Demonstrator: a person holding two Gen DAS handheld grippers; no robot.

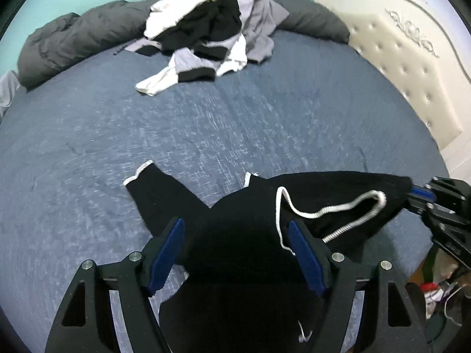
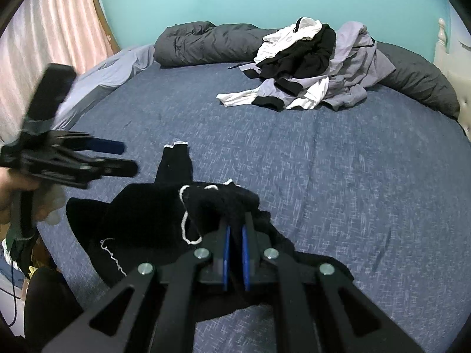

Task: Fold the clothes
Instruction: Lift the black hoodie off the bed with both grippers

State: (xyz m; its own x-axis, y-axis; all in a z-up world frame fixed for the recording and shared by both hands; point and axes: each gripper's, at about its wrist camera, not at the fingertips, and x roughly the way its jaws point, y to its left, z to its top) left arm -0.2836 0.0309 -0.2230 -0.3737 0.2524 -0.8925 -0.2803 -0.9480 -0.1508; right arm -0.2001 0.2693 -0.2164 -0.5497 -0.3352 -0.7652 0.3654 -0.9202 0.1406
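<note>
Low in both frames, black shorts (image 1: pixel 235 235) with a white drawstring (image 1: pixel 329 209) lie rumpled on the blue bedsheet (image 1: pixel 265 123), one white-trimmed leg reaching up-left. At the right edge of the left wrist view, the right gripper (image 2: pixel 235 229) is clenched on the waistband, while the left gripper (image 1: pixel 235 253) hangs spread wide over the cloth, grasping nothing. Soft, light and floppy, the shorts will likely sag and bunch, so the waistband corners or leg hems look the best places to pinch; more clothes (image 2: pixel 309 67) sit heaped near the top.
</note>
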